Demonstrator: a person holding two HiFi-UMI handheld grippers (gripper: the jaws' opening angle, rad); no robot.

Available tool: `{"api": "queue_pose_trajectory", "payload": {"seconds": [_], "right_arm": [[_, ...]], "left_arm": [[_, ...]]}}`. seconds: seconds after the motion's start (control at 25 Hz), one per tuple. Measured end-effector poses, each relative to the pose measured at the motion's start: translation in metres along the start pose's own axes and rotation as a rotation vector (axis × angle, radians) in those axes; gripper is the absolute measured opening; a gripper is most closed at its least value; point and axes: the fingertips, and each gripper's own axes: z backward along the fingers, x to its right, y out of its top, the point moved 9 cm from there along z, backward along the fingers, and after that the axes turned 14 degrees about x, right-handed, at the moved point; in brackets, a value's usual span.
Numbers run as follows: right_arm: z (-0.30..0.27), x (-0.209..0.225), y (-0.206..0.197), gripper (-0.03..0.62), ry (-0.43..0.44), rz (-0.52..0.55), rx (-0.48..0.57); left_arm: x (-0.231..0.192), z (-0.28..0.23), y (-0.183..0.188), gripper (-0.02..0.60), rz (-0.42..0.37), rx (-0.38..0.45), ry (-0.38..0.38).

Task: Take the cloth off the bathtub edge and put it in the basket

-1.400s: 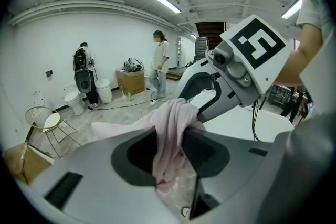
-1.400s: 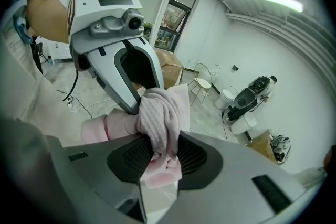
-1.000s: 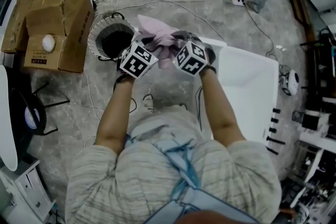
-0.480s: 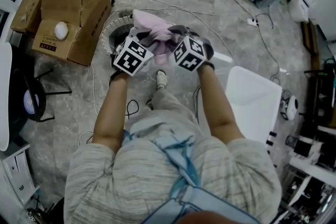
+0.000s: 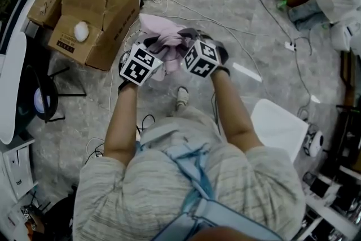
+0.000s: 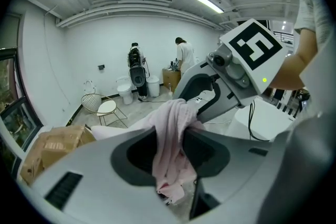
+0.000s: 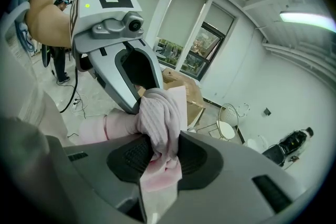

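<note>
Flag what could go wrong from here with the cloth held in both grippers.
1. The pink cloth is bunched in both the left gripper and the right gripper, with loose ends hanging. An uneven release could leave it snagged on one jaw.
2. The basket isn't clearly visible beneath the cloth and grippers in the head view, so the drop may miss.
3. Cables lie by the person's shoe: a trip risk.

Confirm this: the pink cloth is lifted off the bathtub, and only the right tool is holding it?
Wrong on one point: the pink cloth is off the bathtub, but both tools hold it. The left gripper view shows the left tool shut on it too, alongside the right tool.
</note>
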Motion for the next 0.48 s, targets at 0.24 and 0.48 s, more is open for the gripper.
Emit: {"api": "queue_pose_trajectory", "payload": {"seconds": [0.24,0.48], "right_arm": [[-0.035,0.034,-0.001,0.135,0.082,0.036,0.021],[-0.061,0.058,0.003,0.135,0.131,0.074,0.033]], "left_arm": [[-0.036,-0.017,-0.003,0.156,0.045,-0.03,0.049],[-0.063,-0.025,-0.005,0.156,0.063,-0.027,0.093]]}}
